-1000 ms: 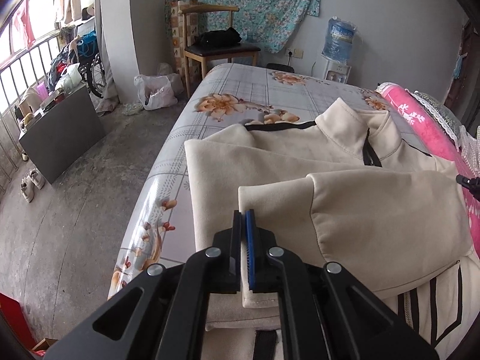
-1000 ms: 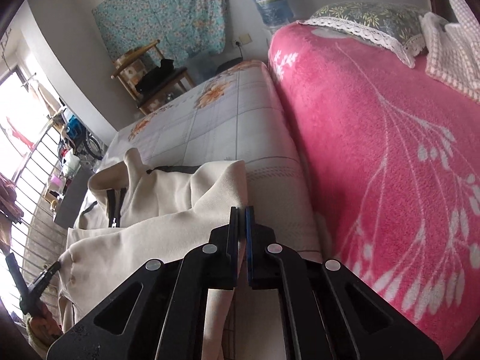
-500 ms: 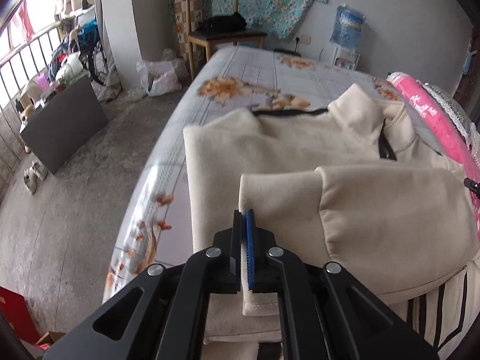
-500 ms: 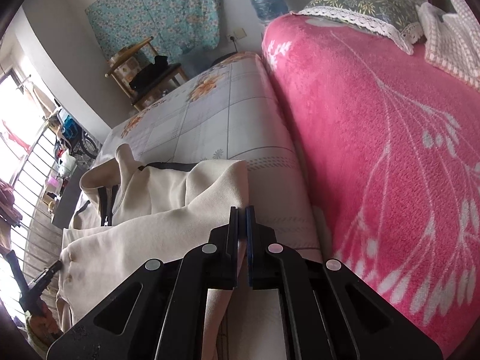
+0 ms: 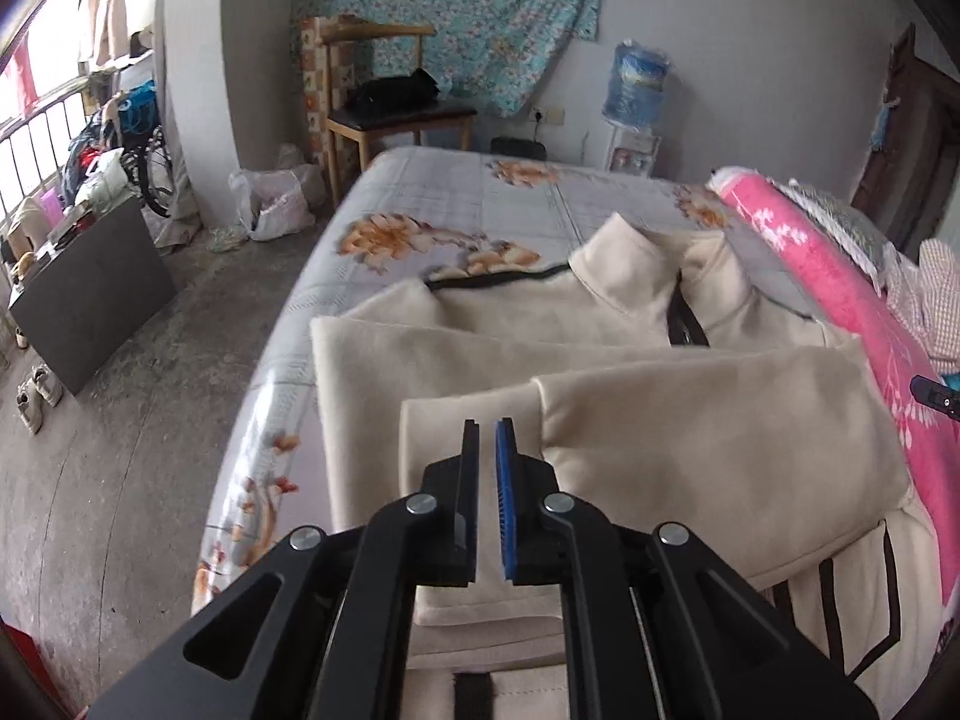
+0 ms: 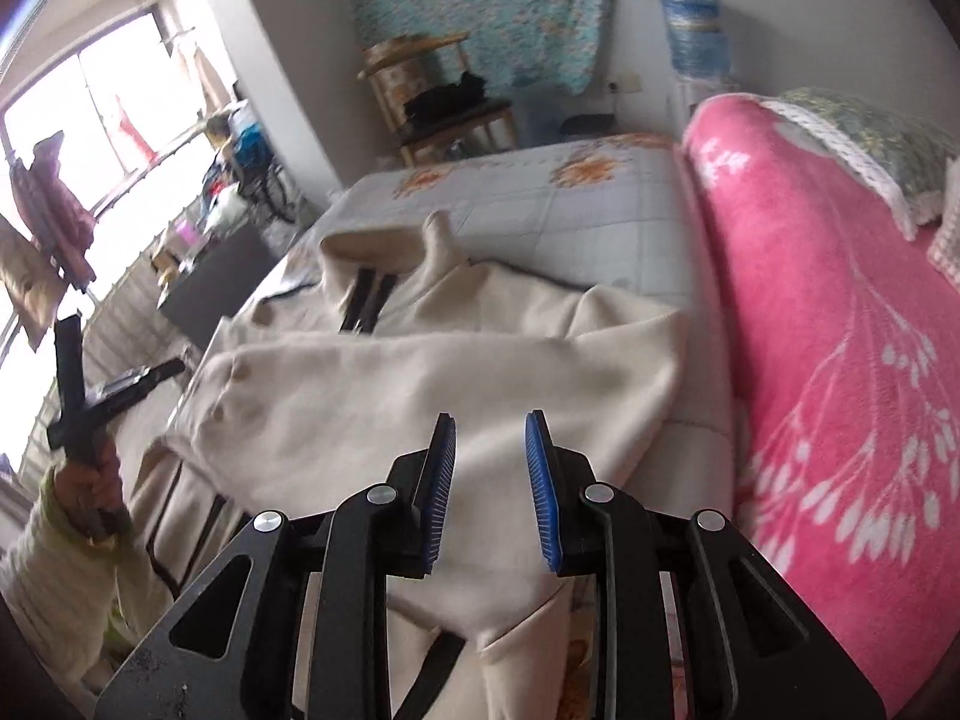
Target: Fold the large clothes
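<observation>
A large cream zip jacket (image 5: 600, 360) with black trim lies on the bed, one sleeve (image 5: 690, 438) folded across its body. My left gripper (image 5: 486, 432) hovers just above the sleeve cuff (image 5: 456, 438), its jaws a narrow gap apart and holding nothing. In the right wrist view the jacket (image 6: 456, 372) lies below my right gripper (image 6: 490, 426), which is open and empty above the folded sleeve. The left gripper also shows in the right wrist view (image 6: 120, 387), held in a hand at the left.
The bed has a grey floral sheet (image 5: 480, 204). A pink blanket (image 6: 840, 330) lies along its right side, with a pillow (image 6: 864, 138) beyond. A wooden chair (image 5: 390, 114), a water dispenser (image 5: 636, 90) and a dark cabinet (image 5: 90, 288) stand on the floor.
Both grippers let go of the jacket sleeve: the right one opened wide and lifted back, the left one opened slightly. The sleeve now lies flat across the jacket.
</observation>
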Demonstrator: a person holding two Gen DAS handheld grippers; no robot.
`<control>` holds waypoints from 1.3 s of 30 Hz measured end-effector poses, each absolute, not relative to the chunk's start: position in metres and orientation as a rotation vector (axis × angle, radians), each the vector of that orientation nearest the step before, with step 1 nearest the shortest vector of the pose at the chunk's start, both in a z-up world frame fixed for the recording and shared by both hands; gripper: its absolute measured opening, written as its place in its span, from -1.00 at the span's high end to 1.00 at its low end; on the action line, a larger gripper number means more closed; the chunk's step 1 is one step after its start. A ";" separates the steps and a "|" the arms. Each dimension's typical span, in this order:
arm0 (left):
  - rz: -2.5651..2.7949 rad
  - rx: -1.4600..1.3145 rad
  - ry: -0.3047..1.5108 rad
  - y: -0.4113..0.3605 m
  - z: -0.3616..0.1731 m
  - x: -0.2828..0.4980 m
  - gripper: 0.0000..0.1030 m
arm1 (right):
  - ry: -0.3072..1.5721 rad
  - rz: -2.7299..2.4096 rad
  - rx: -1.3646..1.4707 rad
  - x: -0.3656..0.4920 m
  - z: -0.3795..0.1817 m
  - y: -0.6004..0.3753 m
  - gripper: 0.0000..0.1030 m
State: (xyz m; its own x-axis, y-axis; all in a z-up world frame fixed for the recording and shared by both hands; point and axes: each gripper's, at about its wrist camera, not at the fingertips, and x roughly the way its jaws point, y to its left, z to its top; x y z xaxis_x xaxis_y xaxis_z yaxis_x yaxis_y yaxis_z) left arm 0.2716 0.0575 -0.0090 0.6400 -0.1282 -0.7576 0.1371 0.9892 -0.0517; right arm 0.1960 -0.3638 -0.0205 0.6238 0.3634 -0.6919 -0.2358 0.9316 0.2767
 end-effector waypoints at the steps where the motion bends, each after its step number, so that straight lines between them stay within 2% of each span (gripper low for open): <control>1: -0.143 0.032 0.904 0.052 -0.017 0.275 0.88 | 0.858 0.366 0.127 0.193 -0.028 -0.356 0.51; 4: -0.098 0.057 0.981 0.049 -0.042 0.282 0.88 | 0.963 0.316 -0.004 0.190 -0.059 -0.344 0.51; 6: -0.103 0.030 0.961 0.055 -0.046 0.280 0.86 | 0.993 0.298 -0.051 0.185 -0.071 -0.346 0.56; 12: -0.103 0.014 0.967 0.065 -0.045 0.278 0.85 | 0.993 0.252 -0.128 0.182 -0.042 -0.337 0.55; 17: -0.098 0.010 0.955 0.065 -0.048 0.278 0.85 | 0.947 0.271 -0.042 0.222 -0.020 -0.325 0.51; 22: -0.090 0.045 0.929 0.063 -0.048 0.272 0.85 | 1.052 0.226 0.063 0.299 -0.053 -0.320 0.51; 26: -0.101 0.018 0.928 0.067 -0.048 0.272 0.85 | 1.037 0.102 0.151 0.336 -0.065 -0.343 0.70; 31: -0.112 0.014 0.926 0.070 -0.048 0.270 0.85 | 0.948 0.088 0.156 0.310 -0.033 -0.350 0.48; 33: -0.114 0.014 0.929 0.070 -0.047 0.271 0.85 | 0.934 0.156 0.127 0.284 -0.022 -0.342 0.24; 35: -0.116 0.005 0.933 0.070 -0.047 0.271 0.85 | 0.932 0.213 0.056 0.255 -0.017 -0.329 0.13; 39: -0.126 -0.017 0.952 0.069 -0.044 0.267 0.74 | 0.968 0.226 -0.132 0.204 -0.037 -0.310 0.05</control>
